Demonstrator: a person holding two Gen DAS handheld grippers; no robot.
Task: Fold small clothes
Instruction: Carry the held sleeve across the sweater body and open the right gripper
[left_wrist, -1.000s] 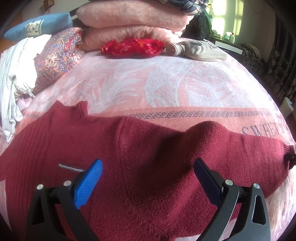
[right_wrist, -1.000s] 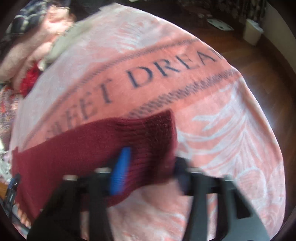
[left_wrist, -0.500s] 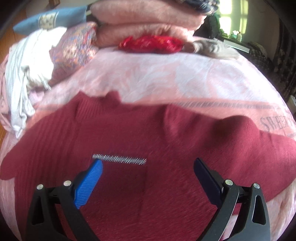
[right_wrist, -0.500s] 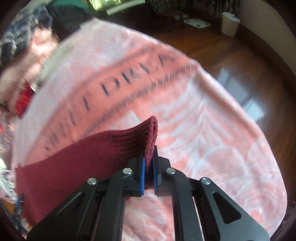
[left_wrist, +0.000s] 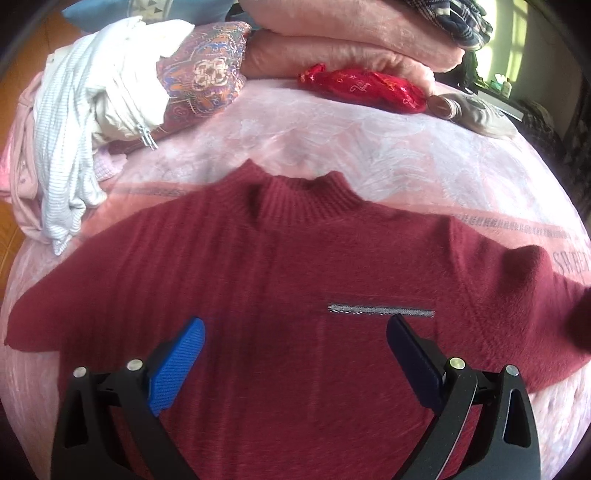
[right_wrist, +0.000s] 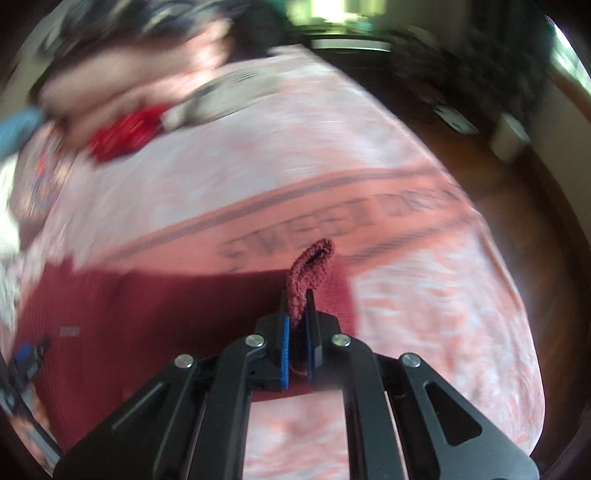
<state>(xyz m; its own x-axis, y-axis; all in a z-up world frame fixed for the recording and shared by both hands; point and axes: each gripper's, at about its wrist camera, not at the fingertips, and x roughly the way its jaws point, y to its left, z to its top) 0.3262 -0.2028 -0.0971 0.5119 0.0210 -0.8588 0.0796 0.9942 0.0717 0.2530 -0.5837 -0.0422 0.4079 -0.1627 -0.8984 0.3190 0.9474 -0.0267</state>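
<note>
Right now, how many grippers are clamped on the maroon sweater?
1. The right gripper is shut on the sweater's cuff. The left gripper hangs open above the maroon sweater, gripping nothing.

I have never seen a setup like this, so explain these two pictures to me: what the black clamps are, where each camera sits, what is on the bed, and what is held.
No robot here: a person holds a two-finger gripper in each hand, each with a camera looking along its fingers. The left view shows the left gripper open above a dark red sweater spread on a pink blanket. Behind lie a pile of pale clothes, a patterned cushion and a red bundle. The right view, blurred, shows the right gripper shut on the sweater's sleeve cuff.
</note>
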